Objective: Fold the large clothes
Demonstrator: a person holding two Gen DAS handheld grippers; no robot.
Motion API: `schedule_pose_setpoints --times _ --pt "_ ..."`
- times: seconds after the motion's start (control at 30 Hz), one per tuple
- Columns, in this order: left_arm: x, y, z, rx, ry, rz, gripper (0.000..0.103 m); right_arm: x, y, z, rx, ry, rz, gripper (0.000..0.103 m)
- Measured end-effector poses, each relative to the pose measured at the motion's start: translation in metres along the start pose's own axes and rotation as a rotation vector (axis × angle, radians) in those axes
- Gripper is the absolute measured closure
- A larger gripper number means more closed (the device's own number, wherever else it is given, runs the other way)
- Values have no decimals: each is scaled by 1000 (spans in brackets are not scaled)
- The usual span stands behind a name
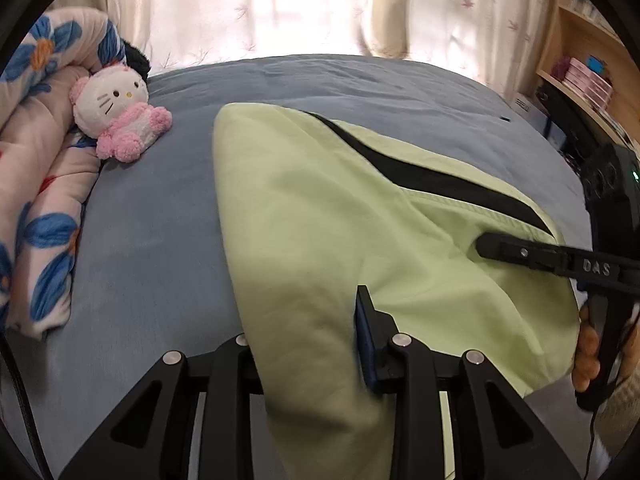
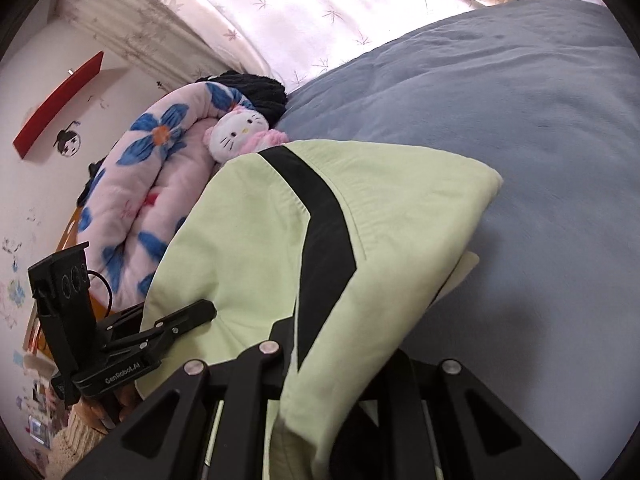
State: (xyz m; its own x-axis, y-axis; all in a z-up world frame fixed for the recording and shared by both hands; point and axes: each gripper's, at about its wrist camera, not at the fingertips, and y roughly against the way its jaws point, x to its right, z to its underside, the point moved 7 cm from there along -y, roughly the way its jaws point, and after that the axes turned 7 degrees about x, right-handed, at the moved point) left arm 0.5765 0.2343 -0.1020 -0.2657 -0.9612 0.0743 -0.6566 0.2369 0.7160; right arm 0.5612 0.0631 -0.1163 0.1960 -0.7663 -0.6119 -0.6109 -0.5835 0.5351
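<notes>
A light green garment (image 1: 320,208) with a black stripe (image 1: 432,178) lies folded over on the blue bed cover (image 1: 160,220). My left gripper (image 1: 308,344) is shut on a near fold of the green cloth, which drapes between its fingers. My right gripper (image 2: 332,364) is shut on another part of the same garment (image 2: 260,224), near the black stripe (image 2: 324,240). The right gripper's finger (image 1: 516,250) also shows at the right of the left wrist view, lying on the cloth. The left gripper (image 2: 188,316) shows at the lower left of the right wrist view.
A white and pink plush cat (image 1: 116,116) sits at the bed's left beside a rolled flowered blanket (image 1: 36,184). Curtains (image 1: 304,4) hang behind the bed. Wooden shelves (image 1: 580,64) stand at the right. A red wall shelf (image 2: 60,104) is on the wall.
</notes>
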Motion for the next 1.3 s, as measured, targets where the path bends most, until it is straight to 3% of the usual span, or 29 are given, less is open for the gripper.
schedule_pose_setpoints --times 0.17,0.23,0.33,0.4,0.43,0.5,0.57,0.63,0.7,0.8,0.9,0.97,1.03,1.1,1.23,1.3 --pt "-21 -69 5 -27 16 8 73 33 -36 -3 27 -17 51 91" --pt "-25 -91 19 -44 22 -3 63 50 -42 3 19 -20 67 91" --pt "-37 -102 32 -5 63 10 42 56 -45 12 5 38 99 88" --pt "-55 -102 39 14 105 -45 19 58 -44 15 0 77 120 80" --pt "-60 -100 41 16 122 -53 18 59 -42 16 -4 92 128 78" --pt "-67 -89 43 24 146 -76 18 61 -31 16 -3 111 156 68" --pt "-68 -73 41 40 131 -139 20 61 -6 11 34 128 216 67" --pt "-65 -52 33 68 97 -190 32 53 15 3 92 157 249 67" --pt "-56 -35 22 97 82 -178 58 40 29 -8 157 213 288 67" --pt "-39 -30 9 100 93 -149 73 22 26 -29 191 261 296 67" --pt "-11 -36 10 78 118 -71 75 15 -2 -39 135 215 210 68" --pt "5 -53 18 48 104 -66 75 21 -27 -33 63 178 173 71" --pt "11 -70 30 2 101 -89 75 40 -45 -23 15 180 238 77" --pt "10 -85 44 -14 107 -110 75 63 -54 -18 2 212 341 103" --pt "15 -83 44 16 98 -102 75 93 -55 -14 -15 137 280 103" --pt "16 -81 43 9 98 -106 74 90 -49 -14 -11 150 301 103"
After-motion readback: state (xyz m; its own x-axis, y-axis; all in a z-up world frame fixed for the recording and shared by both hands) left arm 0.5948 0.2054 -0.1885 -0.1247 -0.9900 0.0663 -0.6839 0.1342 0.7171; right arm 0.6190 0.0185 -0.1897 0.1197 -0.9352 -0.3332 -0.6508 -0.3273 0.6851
